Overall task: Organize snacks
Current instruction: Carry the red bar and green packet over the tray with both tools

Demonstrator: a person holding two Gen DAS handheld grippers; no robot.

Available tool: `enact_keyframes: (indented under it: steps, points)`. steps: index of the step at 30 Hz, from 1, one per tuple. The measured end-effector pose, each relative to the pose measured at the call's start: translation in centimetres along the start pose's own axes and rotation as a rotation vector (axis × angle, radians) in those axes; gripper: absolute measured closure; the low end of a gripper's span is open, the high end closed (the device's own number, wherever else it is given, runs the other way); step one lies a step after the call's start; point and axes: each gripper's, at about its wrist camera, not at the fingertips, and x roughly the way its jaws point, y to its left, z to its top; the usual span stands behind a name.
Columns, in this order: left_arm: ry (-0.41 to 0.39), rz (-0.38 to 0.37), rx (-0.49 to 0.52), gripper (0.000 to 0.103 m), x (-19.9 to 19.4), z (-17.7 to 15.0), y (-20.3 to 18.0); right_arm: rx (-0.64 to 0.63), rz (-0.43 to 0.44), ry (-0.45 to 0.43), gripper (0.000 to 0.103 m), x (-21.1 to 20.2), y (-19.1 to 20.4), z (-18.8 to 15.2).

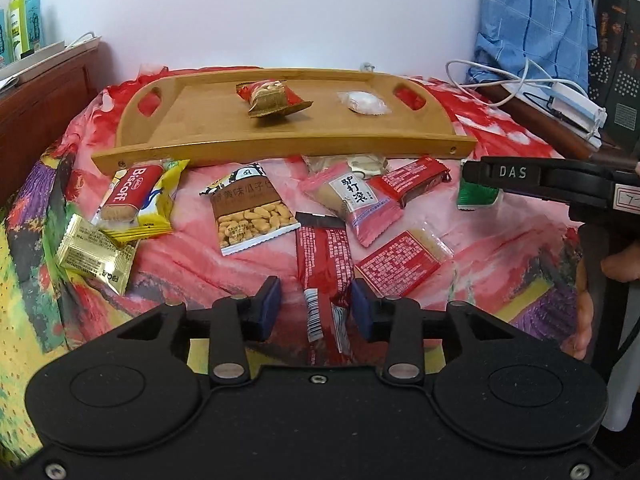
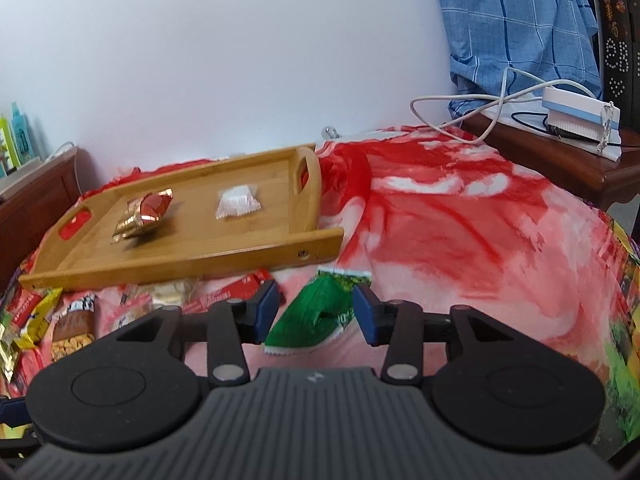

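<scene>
My right gripper [image 2: 314, 312] wide around green packet [image 2: 316, 314] | left gripper [image 1: 316, 308] wide, empty | risk: slick crumpled foil squirts out sideways

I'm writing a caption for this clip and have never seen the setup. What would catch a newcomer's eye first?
First, the loud red floral blanket with snack packets strewn over it, like the Biscoff biscuit and a peanut packet. Behind them lies a wooden tray holding only a red-gold packet and a white candy. Up close, the open right gripper frames a green packet.
</scene>
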Motion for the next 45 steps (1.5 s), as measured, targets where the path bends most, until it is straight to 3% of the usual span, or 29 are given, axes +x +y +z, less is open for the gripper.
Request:
enact_keyframes:
  steps: [2,6,9,11,24,36,45]
  points:
    - [-0.005,-0.013,0.008,0.079,-0.2,0.0,-0.1,-0.011,-0.002,0.008,0.041,0.2,0.2,-0.1]
    - [-0.02,-0.03,-0.022,0.08,-0.6,0.2,0.1,-0.036,-0.002,0.024,0.041,1.1,0.6,-0.2]
    - [-0.034,-0.028,-0.022,0.081,-1.1,0.4,0.1,-0.021,0.004,0.045,0.059,1.7,0.8,-0.3]
    - [-0.044,-0.032,-0.029,0.081,-1.6,0.5,0.2,-0.041,0.011,0.035,0.063,1.4,1.0,-0.3]
    - [-0.097,-0.099,-0.056,0.081,-4.3,1.0,0.4,-0.124,0.078,-0.005,0.063,-1.3,2.5,-1.3]
    - [-0.184,-0.043,-0.082,0.081,-4.7,4.8,1.7,-0.121,0.117,-0.059,0.063,-1.8,2.9,0.8]
    - [-0.228,0.017,-0.105,0.081,-2.7,9.2,3.9,-0.032,0.162,-0.062,0.063,0.3,1.8,5.0]
